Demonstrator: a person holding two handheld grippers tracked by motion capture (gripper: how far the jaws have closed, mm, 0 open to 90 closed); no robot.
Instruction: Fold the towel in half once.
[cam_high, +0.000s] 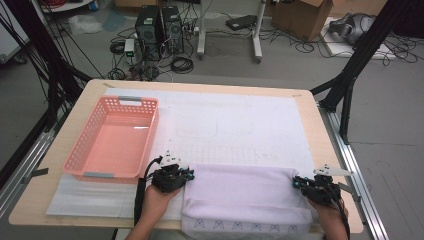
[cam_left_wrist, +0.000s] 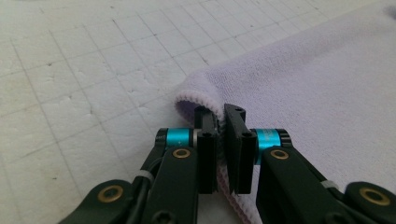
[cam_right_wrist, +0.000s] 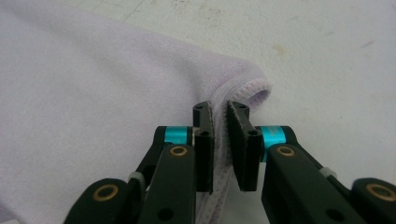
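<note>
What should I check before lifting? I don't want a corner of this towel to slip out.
1. Left gripper shut on the near left corner of the towel: ok.
2. Right gripper shut on the near right corner: ok.
3. Hem caught deep between the pads: cannot tell.
4. Towel flat between the grippers: ok.
5. Pink basket clear of the towel: ok.

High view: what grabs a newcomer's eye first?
The pale lilac towel spread at the near edge of the table, with the left gripper and the right gripper each clamped on one of its far corners. Next, the empty pink basket at the table's left, beside the left gripper. Both gripper views show the hemmed edge pinched between the jaws.
</note>
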